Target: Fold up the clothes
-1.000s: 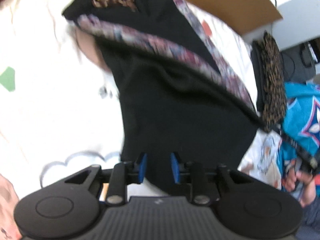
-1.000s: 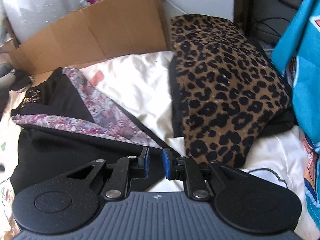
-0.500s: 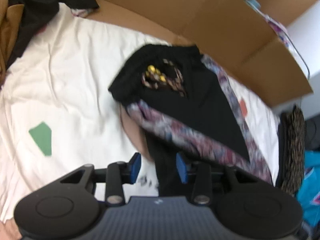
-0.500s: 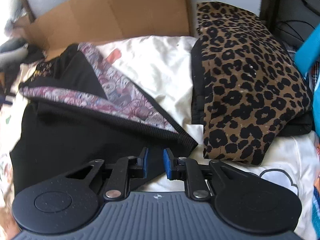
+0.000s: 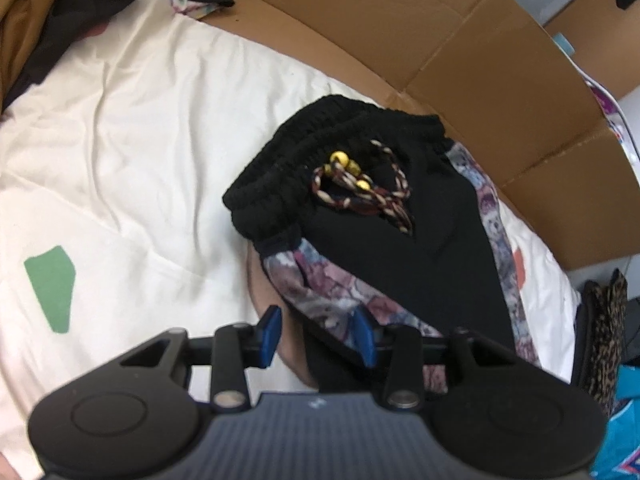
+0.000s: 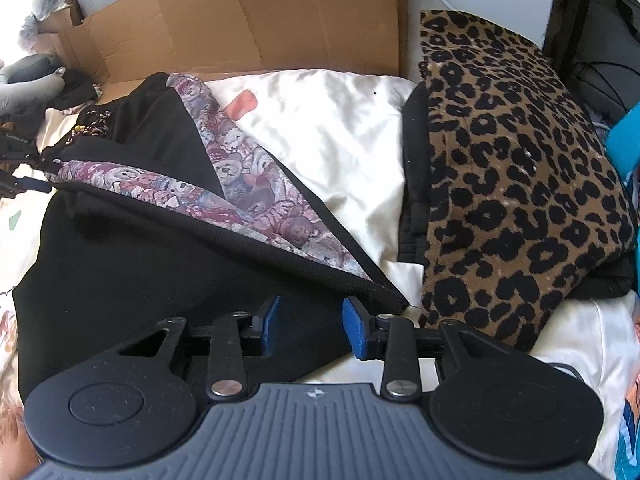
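Black trousers (image 5: 420,248) with bear-print side stripes (image 6: 240,188) lie folded on the white sheet (image 5: 132,128), with an elastic waistband and a beaded drawstring (image 5: 352,184) at the far end. My left gripper (image 5: 318,336) hovers open over the near stripe edge, below the waistband, and its pads do not press the cloth. My right gripper (image 6: 313,326) is over the black fabric (image 6: 140,272) near the hem corner. Its jaws are opening, the cloth lies under the gap, and the pads are clear of it. The left gripper's fingers (image 6: 34,184) show at the left edge of the right wrist view.
A folded leopard-print garment (image 6: 520,168) lies just right of the trousers. Flattened cardboard (image 5: 460,40) stands along the far side. Dark and brown clothes (image 5: 60,0) are heaped at the far left. Teal cloth (image 5: 624,412) lies at the right edge, and a green patch (image 5: 52,284) marks the sheet.
The left gripper swung from close over the black fabric back toward the waistband end, and its jaws widened. The right gripper's jaws went from nearly shut to wide, with the hem lying flat below.
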Available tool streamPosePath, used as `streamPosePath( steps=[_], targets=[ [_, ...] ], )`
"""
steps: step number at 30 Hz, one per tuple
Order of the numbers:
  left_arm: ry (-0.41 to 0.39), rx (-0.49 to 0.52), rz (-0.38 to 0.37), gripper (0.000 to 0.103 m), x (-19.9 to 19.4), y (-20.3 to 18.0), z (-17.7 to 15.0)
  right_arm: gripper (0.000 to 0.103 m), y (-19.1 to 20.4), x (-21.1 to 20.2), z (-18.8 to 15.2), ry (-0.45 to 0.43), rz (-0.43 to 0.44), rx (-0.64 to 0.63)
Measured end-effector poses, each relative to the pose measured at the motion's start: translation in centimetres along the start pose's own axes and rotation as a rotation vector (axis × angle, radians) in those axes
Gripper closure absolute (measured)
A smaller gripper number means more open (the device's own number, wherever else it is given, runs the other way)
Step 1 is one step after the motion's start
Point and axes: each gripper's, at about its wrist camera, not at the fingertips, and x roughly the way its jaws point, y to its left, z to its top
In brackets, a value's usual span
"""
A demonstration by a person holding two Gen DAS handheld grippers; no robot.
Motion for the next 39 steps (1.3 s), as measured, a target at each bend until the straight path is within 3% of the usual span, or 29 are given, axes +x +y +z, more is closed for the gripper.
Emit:
streamPosePath(
  steps=[4,11,21,39],
  targets=[
    [-0.011,-0.002,-0.006,0.063,0.7,0.0,0.0,0.06,0.2,0.3,0.2,-0.002,-0.001,-0.013],
    [-0.031,0.076,-0.006,0.083,-1.1,-1.4,1.0,0.055,-0.6,1.0,0.7,-0.009,-0.007,0.039],
    [-0.063,0.175,-0.017,0.085,-3.8,-6.3,4.1,0.054,-0.6,1.3,0.6,-0.028,-0.014,0.046],
    [-0.058,0.278,0.056,0.09,3.6,-14.6,10.2,0.054,-2.5,1.8,1.2,-0.02,0.03,0.128]
  ],
)
